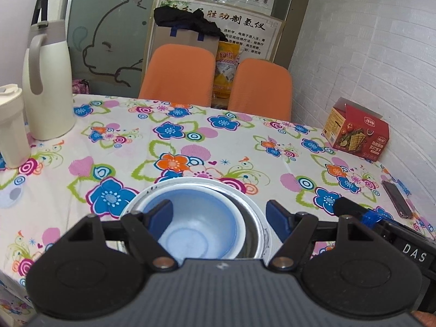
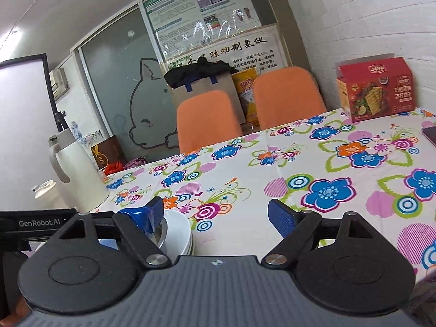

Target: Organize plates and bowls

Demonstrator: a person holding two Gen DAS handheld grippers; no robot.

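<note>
Flowered cloth (image 1: 218, 147) covers the whole table, blue, orange and pink blooms on white, and most of it lies bare between the near edge and the two orange chair backs (image 1: 177, 73) pushed in at the far side. The left gripper (image 1: 220, 215) hangs over a nested stack near the front edge, its blue pads spread wide: a blue bowl (image 1: 196, 226) sits inside a metal bowl (image 1: 250, 234), which rests in a white dish (image 1: 212, 184); one pad dips over the blue bowl's rim, though I cannot tell if it touches. The right gripper (image 2: 215, 218) is likewise parted and grips nothing, with open cloth ahead of it. Its view catches the stack from the side, white bowls (image 2: 177, 234) just beside its left pad, and a whiteboard (image 2: 24, 125) the other view lacks. The left view alone shows a small white cup (image 1: 11, 128) beside the cream jug (image 1: 46, 81) at the left edge, and most of a dark phone (image 1: 396, 199) near the right edge. A red cracker box (image 1: 357, 133) stands by the brick wall. "DAS" and "GenRobot.AI" are printed on the tools.
</note>
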